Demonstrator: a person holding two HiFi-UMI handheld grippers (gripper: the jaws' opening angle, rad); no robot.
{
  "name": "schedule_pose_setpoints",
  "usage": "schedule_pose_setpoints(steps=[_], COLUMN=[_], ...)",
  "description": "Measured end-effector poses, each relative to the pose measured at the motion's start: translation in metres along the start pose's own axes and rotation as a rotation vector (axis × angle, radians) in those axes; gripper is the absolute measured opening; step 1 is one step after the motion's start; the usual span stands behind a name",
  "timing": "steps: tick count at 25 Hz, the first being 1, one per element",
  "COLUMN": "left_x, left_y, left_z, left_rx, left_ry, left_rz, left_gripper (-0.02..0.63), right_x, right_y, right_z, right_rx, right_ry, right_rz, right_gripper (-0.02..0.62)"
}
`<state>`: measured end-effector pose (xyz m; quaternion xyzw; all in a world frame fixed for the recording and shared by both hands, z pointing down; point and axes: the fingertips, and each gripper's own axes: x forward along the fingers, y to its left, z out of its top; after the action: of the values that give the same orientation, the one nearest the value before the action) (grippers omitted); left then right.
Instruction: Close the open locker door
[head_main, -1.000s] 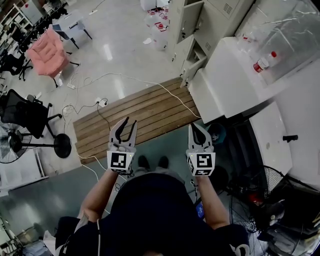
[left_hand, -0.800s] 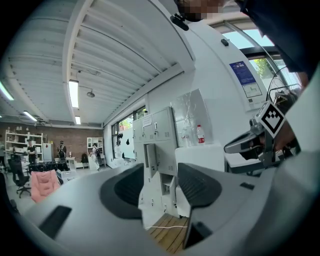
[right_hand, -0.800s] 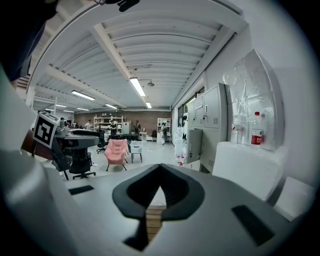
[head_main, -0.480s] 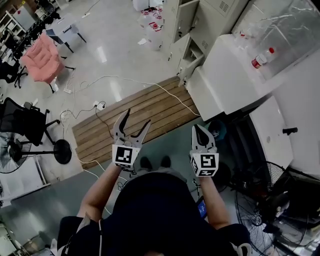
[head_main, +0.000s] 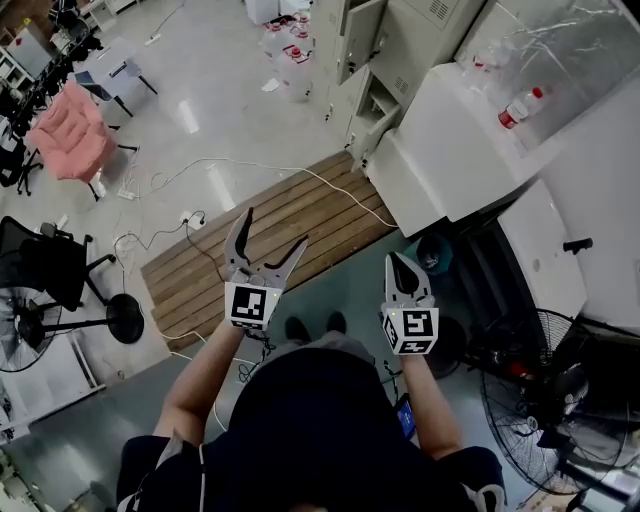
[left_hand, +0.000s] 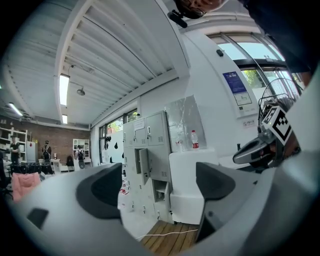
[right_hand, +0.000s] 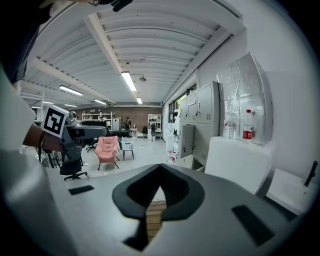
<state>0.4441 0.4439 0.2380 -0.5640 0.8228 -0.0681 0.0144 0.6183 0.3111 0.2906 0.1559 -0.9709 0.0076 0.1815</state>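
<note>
The grey locker bank (head_main: 420, 30) stands at the top of the head view, well beyond both grippers. An upper locker door (head_main: 362, 35) hangs open, and a lower door (head_main: 372, 125) is open too. In the left gripper view the upper open door (left_hand: 144, 165) shows between the spread jaws, far off. My left gripper (head_main: 272, 232) has just been opening and stands open with nothing between its pads (left_hand: 100, 190). My right gripper (head_main: 397, 262) is shut on nothing, with its tips (right_hand: 161, 169) meeting; the open door (right_hand: 187, 141) is ahead of it to the right.
A slatted wooden platform (head_main: 270, 235) lies on the floor ahead. A big white cabinet (head_main: 460, 150) with a bottle (head_main: 515, 108) on top stands at the right, beside the lockers. A pink chair (head_main: 65, 130), a black chair (head_main: 40, 265), fans (head_main: 540, 400) and floor cables (head_main: 200, 170) surround me.
The left gripper's jaws have spread from nearly shut to wide open, and it has moved a little forward. The right gripper stays shut. The lockers sit slightly closer in view.
</note>
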Motion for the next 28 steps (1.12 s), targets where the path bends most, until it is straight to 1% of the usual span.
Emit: schedule_pose_setpoints(steps=[2,5,9,15,19,23,28], left_x=[0.007,0.023,0.055,0.136,0.19,0.241,0.294], left_y=[0.002,0.006,0.017,0.03,0.042,0.052,0.065], left_z=[0.002,-0.001,0.0,-0.004,-0.004,-0.005,-0.014], left_rx=[0.003,0.019,0.009,0.033,0.054,0.063,0.061], left_ry=[-0.015,-0.009,-0.028,0.005,0.033,0.03,0.021], left_rz=[-0.005,-0.016,-0.009,-0.013,0.002,0.016,0.022], left_gripper=[0.454,0.454,0.454,0.454,0.454,0.454,0.453], right_x=[0.0,0.005,0.022,0.078,0.123,0.164,0.201], right_y=[0.0,-0.003,-0.014,-0.065,-0.098,-0.12,-0.14], right_z=[0.0,-0.001,-0.002,-0.002,0.006,0.013,0.019], right_rx=[-0.001,0.003,0.015,0.05,0.067,0.03,0.018], right_ry=[0.002,0.005,0.012,0.013,0.016,0.024,0.017], right_rz=[-0.008,-0.017,-0.015,-0.007,0.028,0.076,0.076], right_gripper=[-0.005,-0.005,-0.005,-0.005,-0.005,-0.005,-0.005])
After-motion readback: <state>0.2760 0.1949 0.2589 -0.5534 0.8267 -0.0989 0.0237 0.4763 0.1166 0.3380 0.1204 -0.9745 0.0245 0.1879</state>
